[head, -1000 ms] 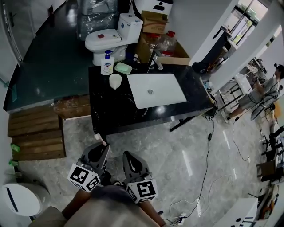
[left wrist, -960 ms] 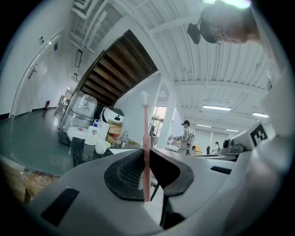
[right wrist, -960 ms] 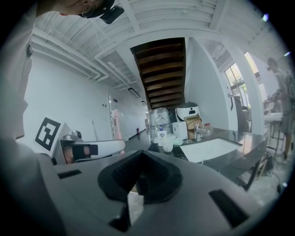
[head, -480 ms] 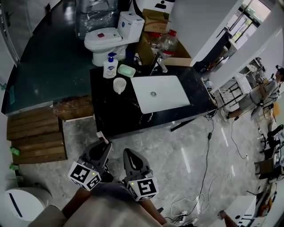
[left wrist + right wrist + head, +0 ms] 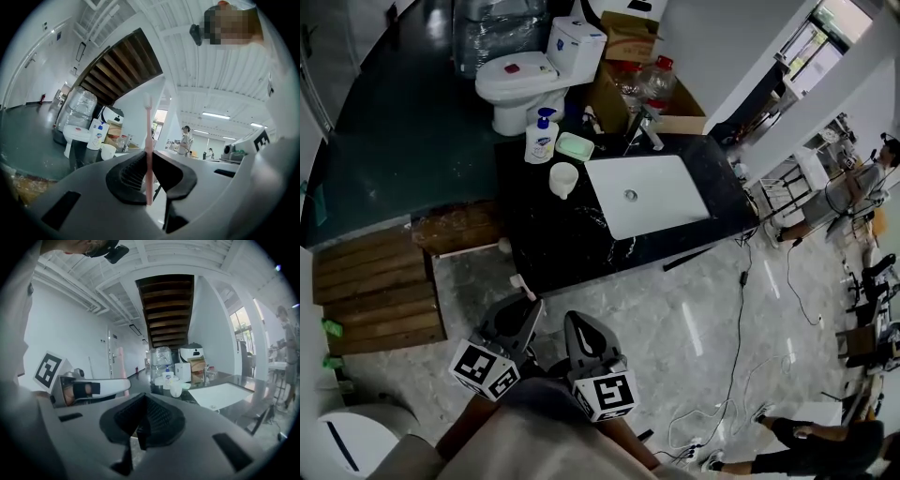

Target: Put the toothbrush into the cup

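Standing upright, the thin pink plastic toothbrush (image 5: pixel 149 140) was pinched between the closed jaws of the left gripper (image 5: pixel 523 307), held low before the person, well short of the black marble worktop (image 5: pixel 553 246). The small white cup (image 5: pixel 563 179) stood near that worktop's back-left corner. The right gripper (image 5: pixel 140 420), alongside, was closed and empty.

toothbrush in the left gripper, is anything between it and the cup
Nothing visible does. The thin pink toothbrush sits clamped in the left gripper, and only floor and black countertop lie before the white cup; the white soap bottle and green soap dish stand beyond it.
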`<action>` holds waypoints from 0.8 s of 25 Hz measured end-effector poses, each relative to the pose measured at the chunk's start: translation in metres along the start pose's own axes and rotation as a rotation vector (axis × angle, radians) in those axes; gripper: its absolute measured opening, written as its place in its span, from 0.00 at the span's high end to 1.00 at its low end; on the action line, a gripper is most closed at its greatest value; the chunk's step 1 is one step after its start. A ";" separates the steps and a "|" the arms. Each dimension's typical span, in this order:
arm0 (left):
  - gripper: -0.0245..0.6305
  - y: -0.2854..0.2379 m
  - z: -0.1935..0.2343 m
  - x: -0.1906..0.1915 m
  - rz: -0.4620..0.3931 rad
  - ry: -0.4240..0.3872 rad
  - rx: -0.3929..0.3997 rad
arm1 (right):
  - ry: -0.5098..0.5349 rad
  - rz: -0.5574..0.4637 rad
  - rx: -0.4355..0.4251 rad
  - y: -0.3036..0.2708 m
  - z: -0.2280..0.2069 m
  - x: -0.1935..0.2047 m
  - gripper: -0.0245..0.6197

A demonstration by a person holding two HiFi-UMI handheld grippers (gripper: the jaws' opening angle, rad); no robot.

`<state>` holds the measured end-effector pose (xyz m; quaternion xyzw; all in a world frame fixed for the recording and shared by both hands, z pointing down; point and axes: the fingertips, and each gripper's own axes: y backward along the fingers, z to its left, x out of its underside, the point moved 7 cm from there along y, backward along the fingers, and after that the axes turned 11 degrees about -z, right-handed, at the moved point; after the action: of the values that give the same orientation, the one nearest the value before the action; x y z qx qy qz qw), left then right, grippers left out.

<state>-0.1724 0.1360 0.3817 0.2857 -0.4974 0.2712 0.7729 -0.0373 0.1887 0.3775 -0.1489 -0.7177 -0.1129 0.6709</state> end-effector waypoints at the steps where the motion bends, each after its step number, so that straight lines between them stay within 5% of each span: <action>1: 0.89 0.001 0.001 0.001 0.000 0.006 -0.002 | 0.001 0.001 0.001 -0.001 0.001 0.000 0.95; 20: 0.89 -0.052 0.058 -0.014 -0.012 0.050 -0.032 | -0.045 -0.025 0.007 -0.070 -0.044 -0.013 0.95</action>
<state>-0.1760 0.0568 0.3795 0.2694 -0.4804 0.2656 0.7913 -0.0208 0.1067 0.3708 -0.1399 -0.7348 -0.1153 0.6536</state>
